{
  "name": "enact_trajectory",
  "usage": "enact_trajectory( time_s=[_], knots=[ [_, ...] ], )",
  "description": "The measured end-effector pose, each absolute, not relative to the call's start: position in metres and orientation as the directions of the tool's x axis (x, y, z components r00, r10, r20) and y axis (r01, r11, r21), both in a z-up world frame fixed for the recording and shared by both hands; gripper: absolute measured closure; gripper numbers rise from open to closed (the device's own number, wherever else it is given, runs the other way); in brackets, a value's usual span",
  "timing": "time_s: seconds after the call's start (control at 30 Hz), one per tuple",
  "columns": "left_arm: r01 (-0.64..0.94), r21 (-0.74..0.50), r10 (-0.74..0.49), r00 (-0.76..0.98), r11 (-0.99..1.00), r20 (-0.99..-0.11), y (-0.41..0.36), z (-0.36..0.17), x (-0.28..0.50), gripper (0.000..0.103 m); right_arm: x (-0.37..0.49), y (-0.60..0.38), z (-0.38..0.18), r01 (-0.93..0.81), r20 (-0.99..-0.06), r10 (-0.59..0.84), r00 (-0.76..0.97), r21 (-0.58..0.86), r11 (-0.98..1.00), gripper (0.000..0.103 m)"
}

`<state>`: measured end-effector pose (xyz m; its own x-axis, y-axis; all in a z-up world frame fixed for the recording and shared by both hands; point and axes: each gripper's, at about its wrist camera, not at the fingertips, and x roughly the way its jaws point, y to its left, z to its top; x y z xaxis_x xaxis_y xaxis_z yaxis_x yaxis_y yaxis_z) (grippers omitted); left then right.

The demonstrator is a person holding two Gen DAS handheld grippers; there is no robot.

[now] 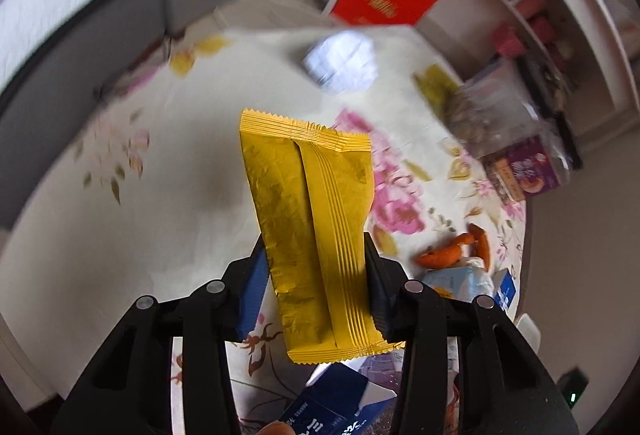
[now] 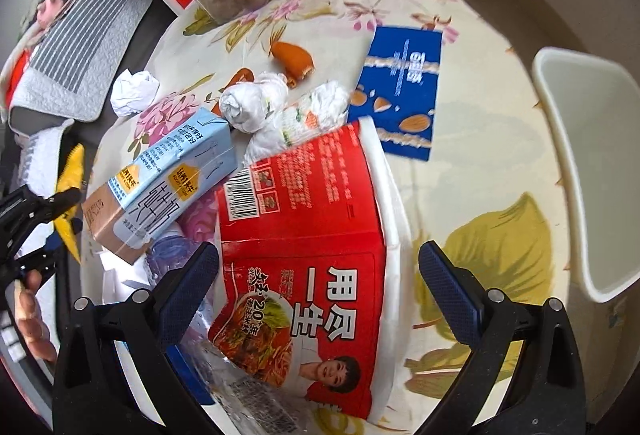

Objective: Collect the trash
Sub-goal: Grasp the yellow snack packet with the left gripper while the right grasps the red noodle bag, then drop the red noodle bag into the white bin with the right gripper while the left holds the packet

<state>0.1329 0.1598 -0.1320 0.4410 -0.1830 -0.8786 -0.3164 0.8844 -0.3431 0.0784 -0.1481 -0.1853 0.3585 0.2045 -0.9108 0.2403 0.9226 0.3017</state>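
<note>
Two views to work from. In the left wrist view my left claw (image 1: pixel 316 275) is clamped on a yellow snack wrapper (image 1: pixel 308 227), pads pressing its long edges near the lower half, the wrapper held up clear of the flowered desk (image 1: pixel 120 235). I judge it featherlight, crinkly foil, slippery and apt to buckle, so the sealed ribbed edges are the firmest places to pinch. A crumpled white paper ball (image 1: pixel 342 61) lies farther off on the desk, soft and easy to squeeze anywhere.

In the right wrist view my right claw (image 2: pixel 318 281) stands wide open over a red noodle cup (image 2: pixel 304 219) lying on its side, nothing pressed. The cup looks light with thin stiff walls that would crush; I would take it across the body near the white rim. A blue milk carton (image 2: pixel 168 175) leans just beside it, and a white bin (image 2: pixel 560 139) waits at the right
</note>
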Motion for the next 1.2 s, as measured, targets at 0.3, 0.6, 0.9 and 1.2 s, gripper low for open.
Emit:
enact_trajectory(
  time_s=[0.3, 0.6, 0.9, 1.2],
  knots=[
    [-0.154, -0.234, -0.118, 0.536, 0.960, -0.836, 0.126, -0.103, 0.122, 0.059, 0.092, -0.138, -0.188, 0.203, -0.902, 0.229, 0.366, 0.318, 0.926, 0.010],
    [-0.086, -0.206, -0.120, 0.576, 0.975, -0.808, 0.111, -0.094, 0.114, 0.059, 0.090, -0.138, -0.176, 0.179, -0.887, 0.218, 0.407, 0.312, 0.933, 0.013],
    [-0.004, -0.160, -0.120, 0.637, 0.987, -0.762, 0.080, -0.073, 0.099, 0.059, 0.076, -0.158, -0.146, 0.186, -0.851, 0.176, 0.495, 0.302, 0.935, 0.013],
    [0.085, -0.111, -0.139, 0.675, 0.990, -0.725, 0.036, -0.060, 0.080, 0.059, 0.053, -0.208, -0.114, 0.264, -0.801, 0.099, 0.590, 0.307, 0.914, 0.013]
  ],
)
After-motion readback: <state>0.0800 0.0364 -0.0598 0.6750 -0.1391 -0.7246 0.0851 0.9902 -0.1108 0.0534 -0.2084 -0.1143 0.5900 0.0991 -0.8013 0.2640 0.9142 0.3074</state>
